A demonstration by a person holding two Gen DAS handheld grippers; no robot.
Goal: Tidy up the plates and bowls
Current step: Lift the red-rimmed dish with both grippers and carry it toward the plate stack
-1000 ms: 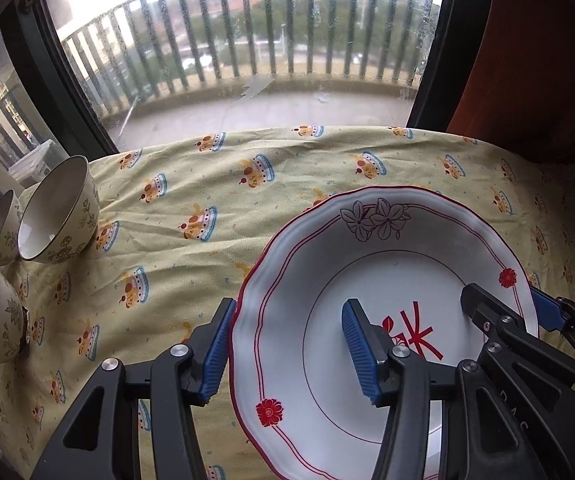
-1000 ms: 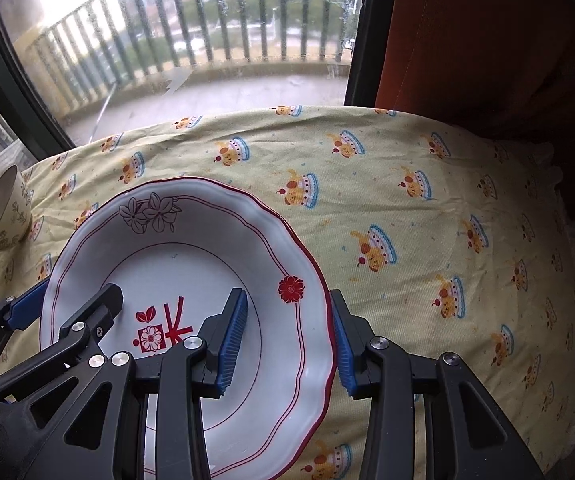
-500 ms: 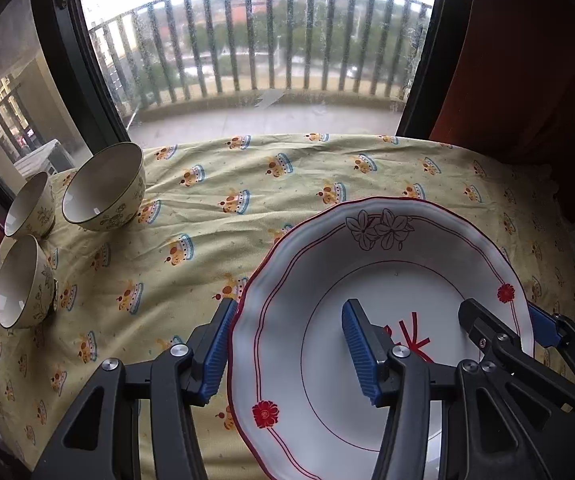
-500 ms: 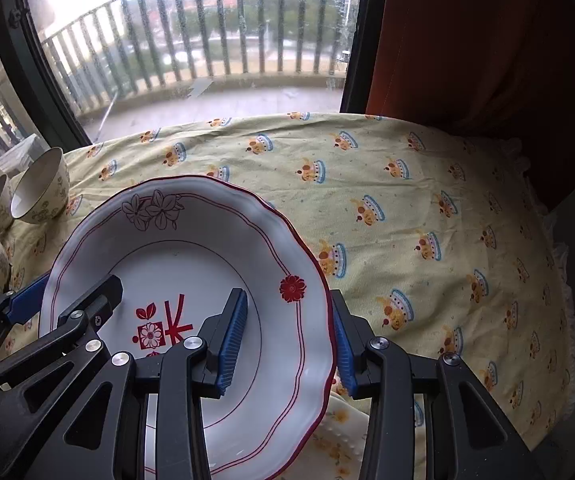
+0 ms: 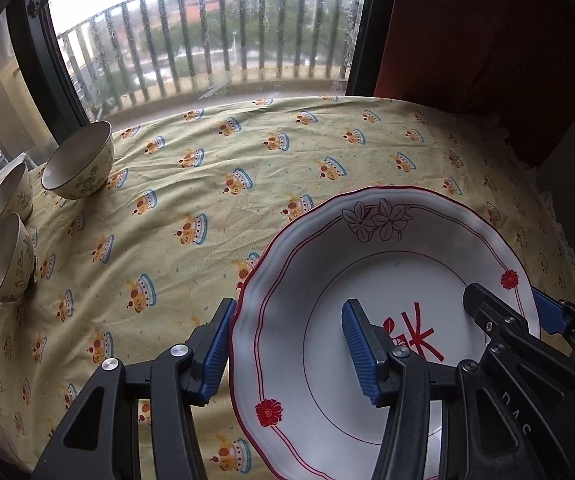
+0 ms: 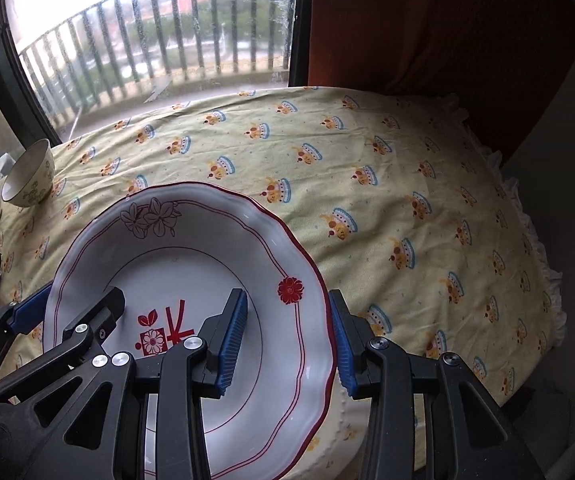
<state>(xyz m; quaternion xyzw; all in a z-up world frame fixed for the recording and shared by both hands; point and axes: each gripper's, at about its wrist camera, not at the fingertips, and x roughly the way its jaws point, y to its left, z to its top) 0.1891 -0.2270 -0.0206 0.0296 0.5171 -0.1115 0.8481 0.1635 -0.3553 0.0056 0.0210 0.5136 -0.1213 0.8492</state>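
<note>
Left wrist view: the left gripper is clamping the left rim of a white scalloped ceramic plate with red trim and a red character in its well, one blue pad under the rim's outside, the other inside the well. The right gripper is doing the same on the plate's right rim, so both tongs are closed on the plate, carrying it tilted above the yellow cloth with a cake print covering the table. The plate is sitting at about 5 o'clock in the left view and 7 o'clock in the right wrist view. Three cream ceramic bowls with a dark floral pattern are standing upright, clustered at 9 o'clock on the cloth's left edge, well apart from the plate. A window with a balcony railing is showing at 12 o'clock, and a dark red curtain is hanging at 1 o'clock.
</note>
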